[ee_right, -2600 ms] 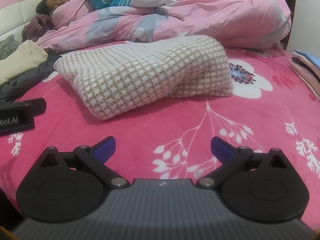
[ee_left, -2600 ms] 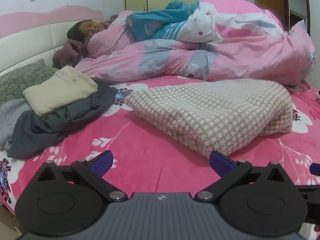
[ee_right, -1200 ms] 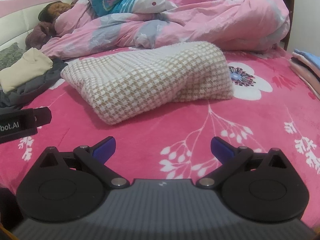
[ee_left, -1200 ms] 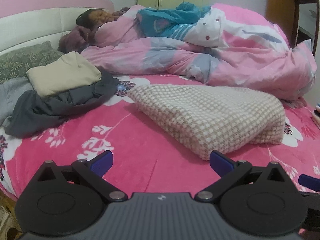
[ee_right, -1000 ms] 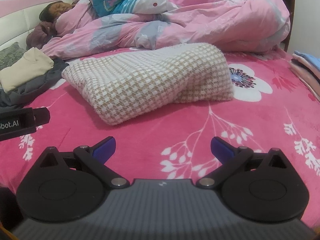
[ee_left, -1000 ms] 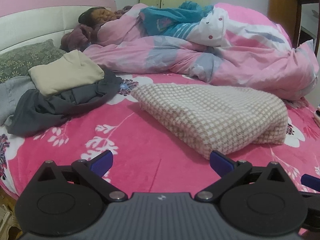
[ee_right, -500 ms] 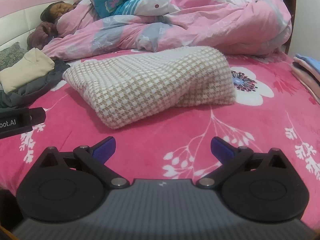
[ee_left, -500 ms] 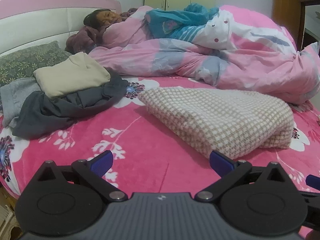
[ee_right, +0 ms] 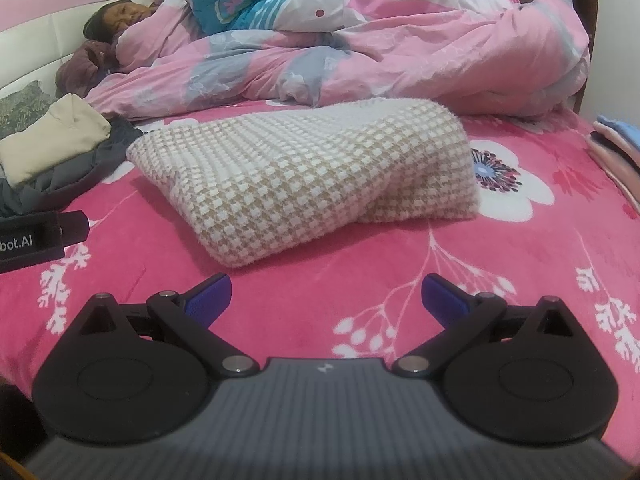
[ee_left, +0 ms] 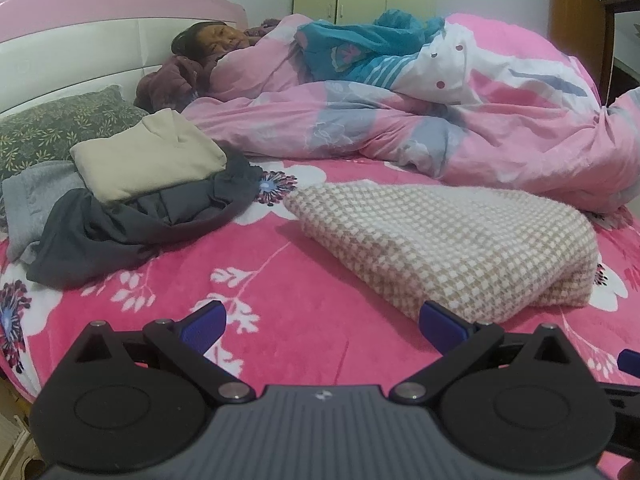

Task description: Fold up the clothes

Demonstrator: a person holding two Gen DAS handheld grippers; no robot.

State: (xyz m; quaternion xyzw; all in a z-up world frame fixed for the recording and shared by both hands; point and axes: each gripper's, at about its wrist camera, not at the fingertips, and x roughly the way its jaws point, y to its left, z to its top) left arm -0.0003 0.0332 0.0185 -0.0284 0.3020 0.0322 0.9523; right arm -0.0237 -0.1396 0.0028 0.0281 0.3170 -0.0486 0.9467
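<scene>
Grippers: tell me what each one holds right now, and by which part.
Nothing is held. The left gripper and right gripper are both open over the bed, short of the checked garment.

left gripper [ee_left: 322,326] jaws wide apart, empty; right gripper [ee_right: 326,294] likewise.

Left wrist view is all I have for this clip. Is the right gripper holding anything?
Observer: No. The right gripper is open and empty, above the pink sheet, short of the checked garment.
Operator: Is anything already folded past my right edge?
Observer: Yes, a stack of folded clothes lies at the bed's right edge, apart from the checked garment.
</scene>
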